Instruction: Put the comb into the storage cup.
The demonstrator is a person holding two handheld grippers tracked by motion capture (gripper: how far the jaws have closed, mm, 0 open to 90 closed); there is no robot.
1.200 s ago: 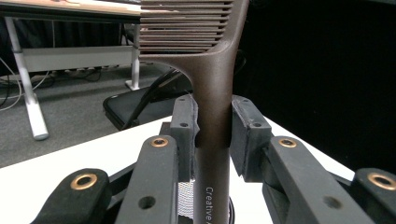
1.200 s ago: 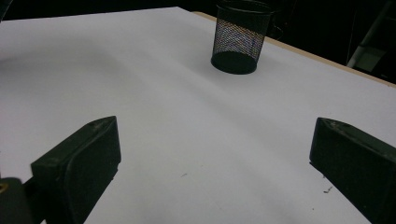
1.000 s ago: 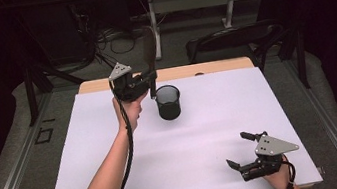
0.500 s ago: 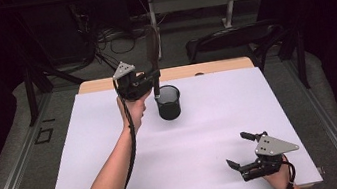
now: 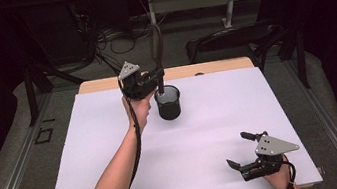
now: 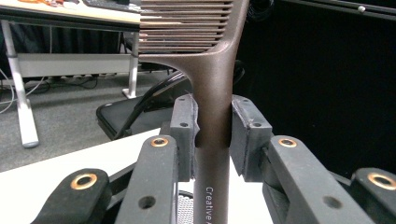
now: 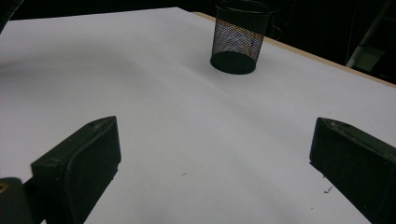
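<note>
Your left gripper (image 5: pixel 154 79) is clamped on the handle of a dark slotted spatula (image 5: pixel 156 51), and in the left gripper view you can see both pads (image 6: pixel 184 135) pressed flat against that handle (image 6: pixel 212 140) just below where it widens into the slotted blade (image 6: pixel 187 23). The spatula stands close to upright, blade at the top and handle end pointing down, and in the high view that lower end sits right at the near-left rim of the black mesh cup (image 5: pixel 168 102). Whether the tip is already inside the cup or just above its rim cannot be told from these views. That is the relation to watch: the long axis of the spatula runs nearly straight down into the mouth of the cup, so the likely move is a plain lowering along that axis, with a slight shift toward the cup's centre so the handle clears the rim instead of catching it and tipping the light cup. Your left hand is far nearer to the cup; it is just beside it on its left. Your right gripper (image 5: pixel 246 156) rests well away from the cup, toward your near right corner of the white table (image 5: pixel 93 176), with its jaws spread wide and nothing between them; in the right gripper view the mesh cup (image 7: pixel 239 37) stands far off beyond the open jaws.
</note>
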